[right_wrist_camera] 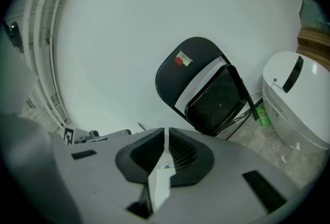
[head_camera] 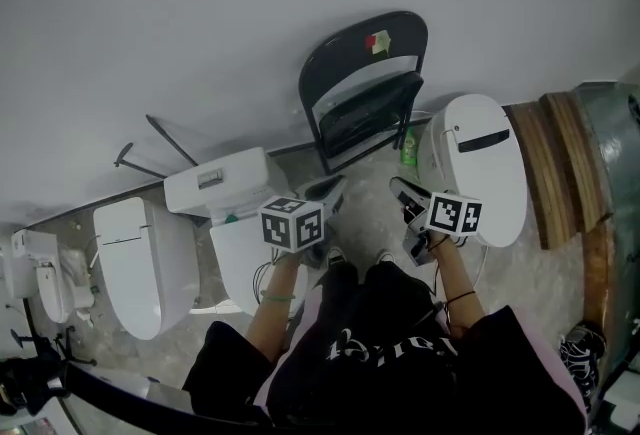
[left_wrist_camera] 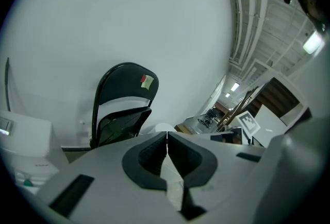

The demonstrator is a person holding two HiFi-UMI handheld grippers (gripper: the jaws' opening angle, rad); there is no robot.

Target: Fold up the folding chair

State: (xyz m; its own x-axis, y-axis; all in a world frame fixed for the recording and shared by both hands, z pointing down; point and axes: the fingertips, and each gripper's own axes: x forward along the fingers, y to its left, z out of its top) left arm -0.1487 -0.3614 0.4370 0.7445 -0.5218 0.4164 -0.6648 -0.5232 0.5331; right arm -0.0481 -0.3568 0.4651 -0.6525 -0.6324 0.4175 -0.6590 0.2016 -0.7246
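The black folding chair (head_camera: 365,88) leans against the white wall, its seat tipped up flat to the backrest, which carries a red and green sticker. It also shows in the left gripper view as the chair (left_wrist_camera: 124,109) and in the right gripper view as the chair (right_wrist_camera: 206,89). My left gripper (head_camera: 328,189) is held close to my body, well short of the chair, jaws shut on nothing. My right gripper (head_camera: 406,195) is beside it, also away from the chair. The left gripper (left_wrist_camera: 167,138) and right gripper (right_wrist_camera: 166,135) have their pads together and nothing between them.
A white toilet (head_camera: 480,163) stands right of the chair, with a green bottle (head_camera: 409,148) between them. A toilet tank (head_camera: 215,183) and another toilet lid (head_camera: 140,263) are on the left. Wooden boards (head_camera: 560,163) lie at the far right.
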